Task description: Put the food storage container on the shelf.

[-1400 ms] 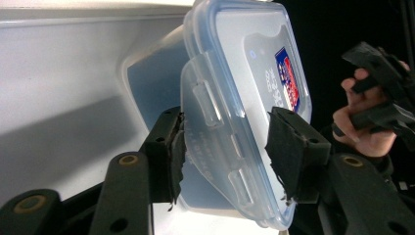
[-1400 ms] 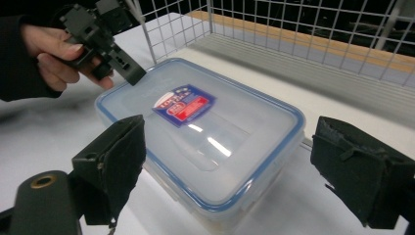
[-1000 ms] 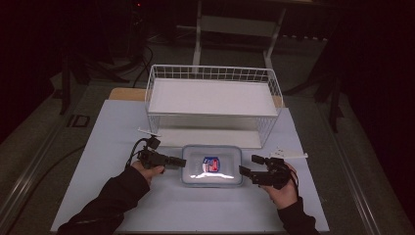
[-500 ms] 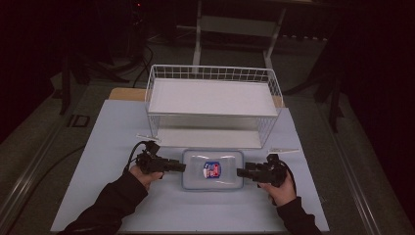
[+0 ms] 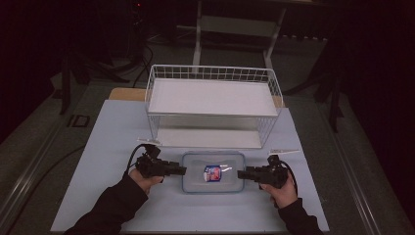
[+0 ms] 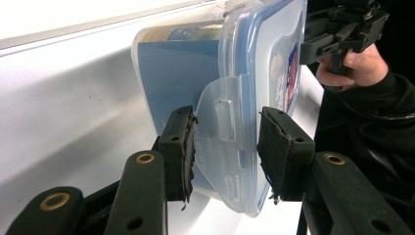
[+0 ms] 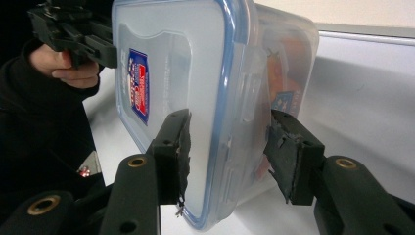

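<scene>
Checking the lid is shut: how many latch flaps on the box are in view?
2: one flap between the left claw pads, one between the right claw pads. Others may be hidden.

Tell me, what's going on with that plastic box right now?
Left tongs astride the box's side latch, one pad touching. Right tongs have been closing around the opposite edge, gaps both sides. Wire basket behind, not in the way.

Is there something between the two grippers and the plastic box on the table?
Nothing visible. The left gripper has the box's side flap between its jaws. The right gripper, whose jaws have just been closing, straddles the opposite edge, with small gaps at the pads.
</scene>
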The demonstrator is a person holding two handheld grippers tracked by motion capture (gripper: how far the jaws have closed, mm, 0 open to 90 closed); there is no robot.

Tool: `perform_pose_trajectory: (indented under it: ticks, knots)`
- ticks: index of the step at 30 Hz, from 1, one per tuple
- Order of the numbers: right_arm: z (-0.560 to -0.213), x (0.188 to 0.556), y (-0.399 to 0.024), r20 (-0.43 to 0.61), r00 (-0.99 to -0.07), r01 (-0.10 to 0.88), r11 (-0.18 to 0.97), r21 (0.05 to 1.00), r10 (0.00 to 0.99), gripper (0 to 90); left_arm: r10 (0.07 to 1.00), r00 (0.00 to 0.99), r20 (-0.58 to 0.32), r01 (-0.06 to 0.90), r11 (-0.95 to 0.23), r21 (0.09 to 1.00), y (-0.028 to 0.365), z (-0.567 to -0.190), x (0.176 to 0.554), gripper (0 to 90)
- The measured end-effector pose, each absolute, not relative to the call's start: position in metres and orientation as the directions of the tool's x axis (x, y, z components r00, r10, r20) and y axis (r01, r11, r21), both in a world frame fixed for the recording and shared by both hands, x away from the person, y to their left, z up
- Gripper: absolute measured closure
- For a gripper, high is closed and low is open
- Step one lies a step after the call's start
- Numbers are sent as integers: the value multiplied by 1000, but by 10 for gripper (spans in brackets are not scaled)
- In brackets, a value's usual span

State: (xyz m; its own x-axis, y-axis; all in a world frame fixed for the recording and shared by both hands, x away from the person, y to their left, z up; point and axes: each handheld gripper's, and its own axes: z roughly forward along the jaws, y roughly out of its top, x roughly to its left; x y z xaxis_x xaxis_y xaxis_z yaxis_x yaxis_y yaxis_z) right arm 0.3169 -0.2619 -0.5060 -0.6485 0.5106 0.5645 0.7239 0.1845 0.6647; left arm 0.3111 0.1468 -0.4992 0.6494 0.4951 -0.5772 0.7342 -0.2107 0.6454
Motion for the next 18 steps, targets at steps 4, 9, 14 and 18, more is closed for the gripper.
perform_pose_trajectory:
  ticks: [4, 9, 14, 18]
  knots:
    - [-503, 315, -261, 543, -658, 710, 191, 677, 523, 521, 511, 660, -550, 713, -199, 672, 146, -494, 309, 580]
    - [-498, 317, -259, 524, -670, 694, 192, 694, 526, 521, 509, 672, -538, 700, -200, 686, 147, -490, 311, 579]
    - [-490, 323, -258, 506, -683, 673, 185, 716, 527, 522, 509, 685, -521, 680, -189, 709, 149, -483, 317, 579]
    - [-487, 328, -258, 505, -684, 669, 176, 722, 526, 523, 512, 686, -518, 673, -174, 719, 150, -480, 323, 579]
